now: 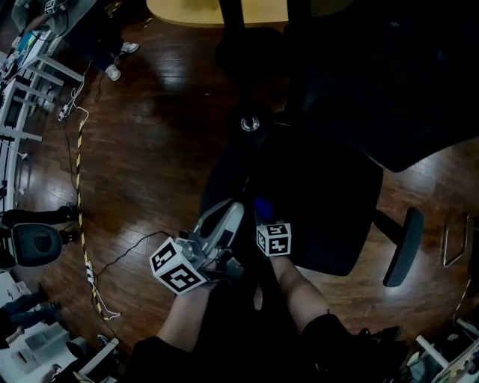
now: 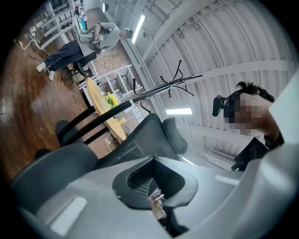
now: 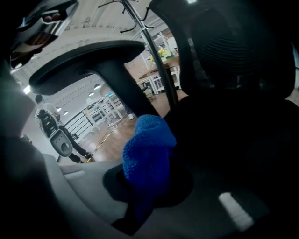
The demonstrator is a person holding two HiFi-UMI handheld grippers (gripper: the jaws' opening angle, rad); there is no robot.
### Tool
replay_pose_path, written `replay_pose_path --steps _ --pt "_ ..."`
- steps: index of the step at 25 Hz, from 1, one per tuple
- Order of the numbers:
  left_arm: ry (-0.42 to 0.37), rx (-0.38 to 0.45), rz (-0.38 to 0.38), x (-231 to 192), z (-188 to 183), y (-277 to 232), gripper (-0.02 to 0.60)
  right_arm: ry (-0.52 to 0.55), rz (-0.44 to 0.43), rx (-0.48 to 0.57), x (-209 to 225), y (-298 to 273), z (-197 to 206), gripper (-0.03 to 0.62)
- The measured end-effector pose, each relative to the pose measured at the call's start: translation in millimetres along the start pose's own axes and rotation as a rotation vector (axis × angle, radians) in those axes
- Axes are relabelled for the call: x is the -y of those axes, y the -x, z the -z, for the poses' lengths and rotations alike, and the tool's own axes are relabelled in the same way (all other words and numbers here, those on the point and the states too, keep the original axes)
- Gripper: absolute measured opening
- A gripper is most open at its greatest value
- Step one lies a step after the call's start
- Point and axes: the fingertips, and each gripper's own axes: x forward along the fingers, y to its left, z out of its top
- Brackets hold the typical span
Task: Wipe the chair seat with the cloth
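In the head view, the black seat (image 1: 329,194) sits in the middle over a wooden floor (image 1: 150,149), with one armrest (image 1: 404,247) to its right and a yellow desk (image 1: 217,11) at the top edge. The right gripper (image 1: 262,221) reaches to the seat's near edge with the blue cloth (image 1: 262,207) at its tip. The left gripper (image 1: 232,213) lies just beside it, off the seat's left side. It is too dark for us to tell whether the cloth touches the seat.

In the left gripper view, the jaws are closed together with nothing between them. The gripper (image 2: 154,161) points up past the chair back (image 2: 149,135) toward a coat rack (image 2: 175,81) and the ceiling.

In the right gripper view, the jaws clamp the cloth (image 3: 147,149), which bunches up above them. The chair (image 3: 233,93) is a dark mass to the right.

We judge the wiping step to be in hand, with the cloth gripped and at the seat. This fits either the start of a stroke or the end of one at the near edge. Any further wiping calls for the cloth pressed flat on the seat and drawn across it, while the left gripper keeps clear.

We can read no brand or writing. The cubes (image 1: 176,265) carry only black-and-white square markers.
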Motion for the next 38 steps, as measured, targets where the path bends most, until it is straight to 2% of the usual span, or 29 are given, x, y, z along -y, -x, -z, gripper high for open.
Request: replay_pose_path --steps 5,12,15,21,24,28,30,34,38 --pt "0.013 -0.069 0.054 8.9 21.4 -31.4 -0.008 -0.13 0.2 0.007 97.7 59.7 30.2 0.032" --pt "0.046 -0.213 0.157 21.7 75.2 -89.1 -0.008 -0.287 0.49 0.057 225.1 182.6 68.9 0.032" --pt "0.048 -0.258 0.181 30.5 96.7 -103.9 -0.008 -0.339 0.556 0.073 248.9 217.4 81.0 0.032" --pt "0.057 -0.313 0.212 38.0 121.5 -115.8 -0.008 -0.338 0.591 0.092 258.2 228.1 87.3 0.033" --pt "0.041 -0.308 0.191 29.6 117.6 -108.7 -0.008 -0.349 0.57 0.09 259.6 228.0 90.8 0.032" --pt "0.034 -0.254 0.158 19.2 95.2 -93.6 -0.008 -0.374 0.54 0.092 251.2 223.8 85.3 0.033" --pt "0.027 -0.226 0.137 14.6 80.3 -82.9 -0.008 -0.372 0.469 0.11 225.1 208.5 74.7 0.034" --pt "0.01 -0.16 0.089 5.8 49.1 -62.9 -0.008 -0.263 0.311 0.071 149.1 154.7 56.6 0.034" --pt "-0.032 -0.079 0.024 6.8 17.4 -51.0 -0.008 -0.126 0.06 -0.019 62.6 99.0 30.3 0.034"
